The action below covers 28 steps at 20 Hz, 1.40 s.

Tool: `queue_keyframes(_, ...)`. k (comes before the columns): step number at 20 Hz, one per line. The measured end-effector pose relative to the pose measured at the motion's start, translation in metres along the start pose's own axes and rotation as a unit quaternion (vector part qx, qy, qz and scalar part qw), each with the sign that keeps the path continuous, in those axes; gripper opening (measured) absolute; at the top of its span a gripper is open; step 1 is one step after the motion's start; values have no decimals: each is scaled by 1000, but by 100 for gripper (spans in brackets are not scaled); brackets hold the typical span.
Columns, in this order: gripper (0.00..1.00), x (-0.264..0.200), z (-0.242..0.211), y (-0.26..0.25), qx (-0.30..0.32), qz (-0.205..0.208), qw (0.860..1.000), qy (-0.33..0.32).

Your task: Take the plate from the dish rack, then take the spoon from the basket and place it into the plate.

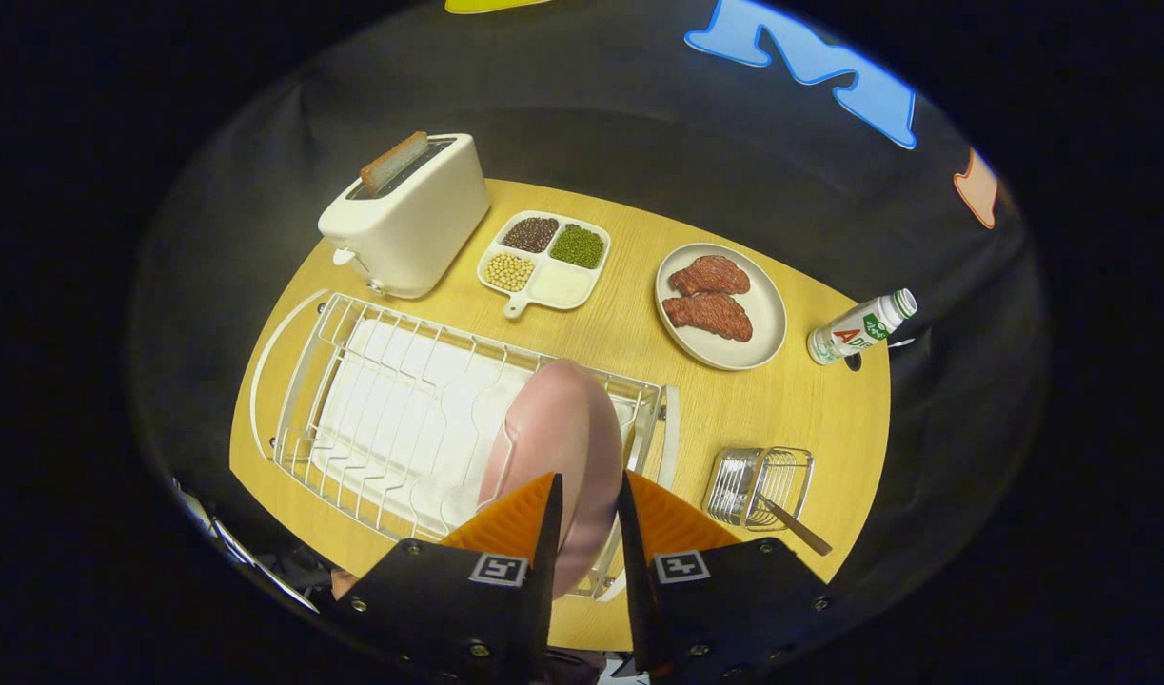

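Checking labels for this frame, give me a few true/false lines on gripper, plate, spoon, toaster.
1. The gripper is shut on the pink plate. True.
2. The pink plate lies flat on the table. False: it is held on edge over the rack.
3. The spoon is in the basket. True.
4. The toaster is empty. False: a slice sticks out of it.
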State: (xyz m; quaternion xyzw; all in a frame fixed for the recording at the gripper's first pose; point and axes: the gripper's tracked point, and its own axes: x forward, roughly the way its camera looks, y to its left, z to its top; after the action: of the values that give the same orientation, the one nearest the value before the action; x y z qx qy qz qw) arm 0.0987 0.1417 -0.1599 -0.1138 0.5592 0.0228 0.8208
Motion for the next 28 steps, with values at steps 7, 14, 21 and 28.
queue_keyframes(7, 22, -8, 11, -1, -5, -8, 1000, -7)
queue_keyframes(14, 22, -26, 24, 10, -24, -25, 999, -14)
queue_keyframes(21, 1, -64, 50, -6, -4, -11, 997, -75)
queue_keyframes(28, 1, -91, -5, -30, -42, -2, 998, -53)
